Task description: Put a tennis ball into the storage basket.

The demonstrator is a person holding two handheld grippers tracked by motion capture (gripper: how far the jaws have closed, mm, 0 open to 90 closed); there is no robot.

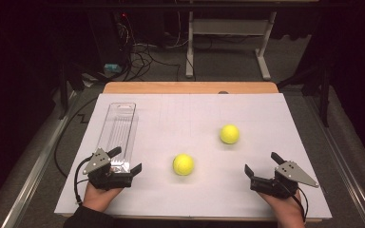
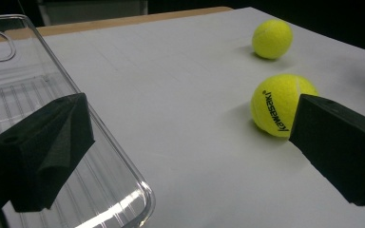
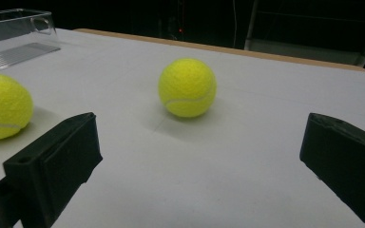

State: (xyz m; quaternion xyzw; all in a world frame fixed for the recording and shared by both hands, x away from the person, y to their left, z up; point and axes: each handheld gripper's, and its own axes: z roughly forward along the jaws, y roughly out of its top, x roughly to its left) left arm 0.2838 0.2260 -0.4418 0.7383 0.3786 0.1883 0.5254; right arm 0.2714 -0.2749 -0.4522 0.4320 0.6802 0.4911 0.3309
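The white-covered counter (image 1: 266, 118) carries a clear plastic tray (image 1: 119, 126) along its nine o'clock edge, with bare surface around both tennis balls. The left hand-held gripper (image 1: 126, 159), jaws wide, sits over the tray's near end; the right hand-held gripper (image 1: 262, 164), also wide, rests at five o'clock. The near tennis ball (image 1: 183, 164) lies between them, the far tennis ball (image 1: 229, 134) at one o'clock from it, well apart.

A wooden table (image 1: 190, 87) fills the middle of the frame, covered almost wholly by a white sheet (image 1: 266, 118). On the sheet, a clear plastic tray (image 1: 118, 128) lies lengthwise at the left. One yellow tennis ball (image 1: 183, 164) sits near the centre, a second tennis ball (image 1: 229, 134) up and right of it, well apart.
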